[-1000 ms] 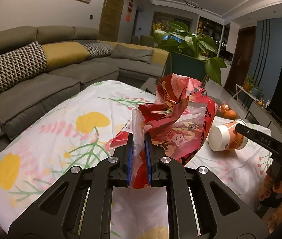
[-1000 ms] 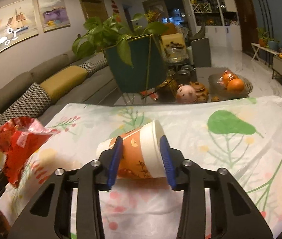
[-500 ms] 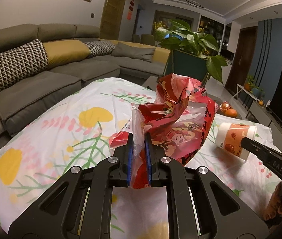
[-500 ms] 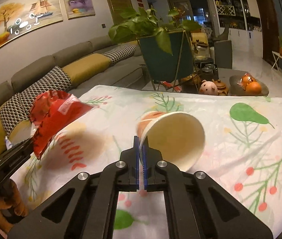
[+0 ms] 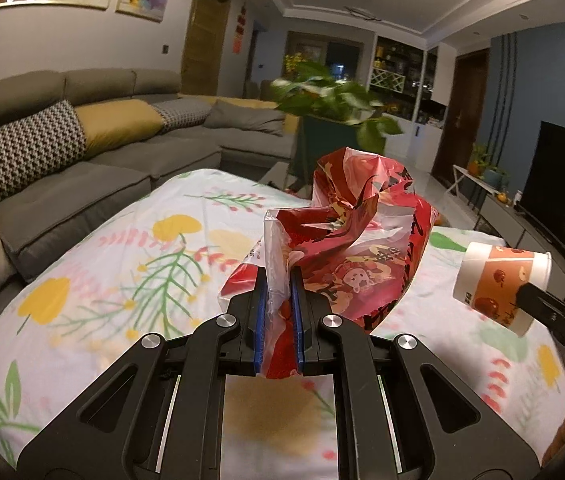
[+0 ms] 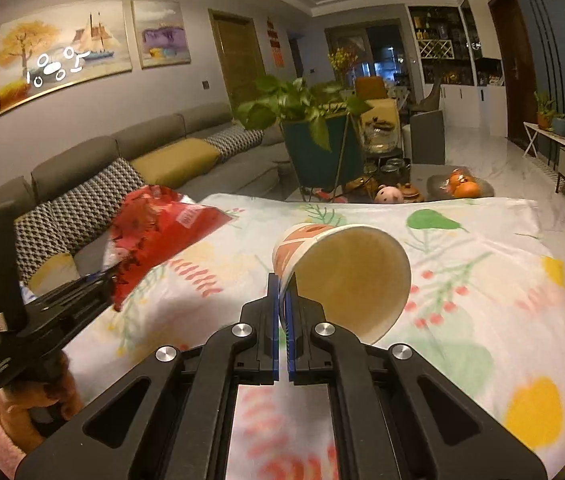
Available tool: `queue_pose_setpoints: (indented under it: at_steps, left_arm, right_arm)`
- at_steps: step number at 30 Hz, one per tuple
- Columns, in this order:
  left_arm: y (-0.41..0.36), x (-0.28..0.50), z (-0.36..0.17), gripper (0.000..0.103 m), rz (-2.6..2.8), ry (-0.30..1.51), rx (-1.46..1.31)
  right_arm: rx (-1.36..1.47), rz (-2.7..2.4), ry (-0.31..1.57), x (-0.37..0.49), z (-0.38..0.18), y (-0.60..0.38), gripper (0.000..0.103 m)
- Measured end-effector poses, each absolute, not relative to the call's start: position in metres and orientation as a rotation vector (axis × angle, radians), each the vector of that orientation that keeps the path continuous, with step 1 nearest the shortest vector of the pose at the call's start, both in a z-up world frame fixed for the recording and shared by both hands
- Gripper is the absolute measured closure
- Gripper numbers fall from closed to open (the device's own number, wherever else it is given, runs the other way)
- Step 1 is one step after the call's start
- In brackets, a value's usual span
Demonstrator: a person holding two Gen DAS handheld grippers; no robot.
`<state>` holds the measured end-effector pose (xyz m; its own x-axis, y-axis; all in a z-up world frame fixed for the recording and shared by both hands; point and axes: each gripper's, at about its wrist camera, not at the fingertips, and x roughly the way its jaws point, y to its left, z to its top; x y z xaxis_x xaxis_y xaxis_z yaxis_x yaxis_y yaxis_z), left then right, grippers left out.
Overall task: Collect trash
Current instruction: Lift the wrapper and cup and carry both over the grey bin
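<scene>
The left tongs (image 5: 279,292) are clenched on the clear-and-red edge of a crumpled red plastic bag (image 5: 366,256), which stands up from the blue pads and billows forward above the surface (image 5: 122,272), a table draped in a white cloth printed with yellow fruit, green sprigs and pink leaves. The bag is printed with cartoon figures and dark lettering, and it is lifted off the cloth.

The right tongs (image 6: 282,292) are pinched shut on the rim of an orange-and-white paper cup (image 6: 346,276). The cup is tipped on its side with its open mouth facing the right wrist camera, held clear of the cloth. In the left wrist view the same cup (image 5: 502,284) hangs to the right of the bag, near it but apart.

In the right wrist view a hand in a pink sleeve (image 6: 30,404) grips the handle of the left tool at lower left.

Behind the surface run a grey sectional sofa (image 5: 82,152) with houndstooth and mustard cushions, and a leafy potted plant (image 6: 306,120) in a dark green planter.
</scene>
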<state>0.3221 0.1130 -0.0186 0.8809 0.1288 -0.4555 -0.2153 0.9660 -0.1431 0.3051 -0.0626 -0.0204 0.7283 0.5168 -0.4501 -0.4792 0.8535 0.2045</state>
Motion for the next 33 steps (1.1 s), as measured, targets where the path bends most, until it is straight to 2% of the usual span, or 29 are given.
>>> queue_pose_setpoints:
  at_steps: [15,33]
  left_arm:
    - [0.003,0.258,0.014,0.092,0.006,0.421,-0.121]
    - [-0.143,0.262,0.022,0.092,-0.265,0.410,-0.032]
  right_arm:
    - [0.115,0.388,0.399,0.197,0.003,-0.165,0.100]
    - [0.232,0.131,0.347,0.176,0.005,-0.289,0.100]
